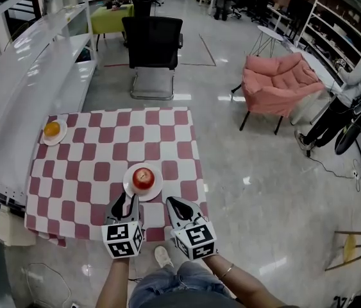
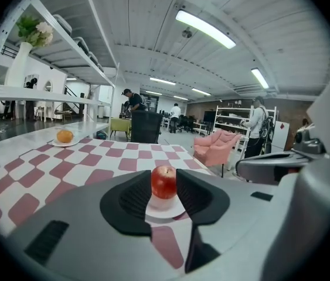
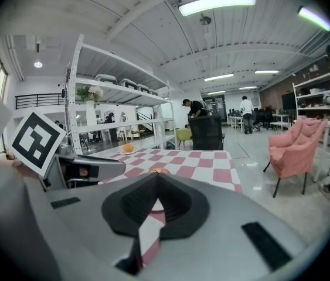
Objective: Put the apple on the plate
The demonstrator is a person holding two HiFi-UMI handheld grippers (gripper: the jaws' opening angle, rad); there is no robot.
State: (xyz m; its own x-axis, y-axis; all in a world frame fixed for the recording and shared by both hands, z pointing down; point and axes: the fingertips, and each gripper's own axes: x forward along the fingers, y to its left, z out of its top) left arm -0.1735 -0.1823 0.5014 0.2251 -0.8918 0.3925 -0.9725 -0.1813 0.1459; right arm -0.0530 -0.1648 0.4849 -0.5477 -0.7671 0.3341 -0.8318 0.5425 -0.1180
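A red apple (image 1: 143, 178) sits upright on a small white plate (image 1: 129, 188) near the front edge of the red-and-white checked table (image 1: 97, 147). My left gripper (image 1: 124, 203) hangs just short of the plate's near-left rim, its jaws apart with nothing between them. Through that gap the left gripper view shows the apple (image 2: 163, 181) on its plate (image 2: 163, 211), clear of the pads. My right gripper (image 1: 176, 205) hovers to the plate's right at the table edge, its jaw tips touching and holding nothing. In the right gripper view the apple (image 3: 159, 170) just peeks over the jaws.
An orange (image 1: 52, 129) rests on a second small plate at the table's far left corner. White shelving (image 1: 26, 76) runs along the left. A black chair (image 1: 152, 43) stands beyond the table and a pink armchair (image 1: 279, 82) to the right. People are farther off.
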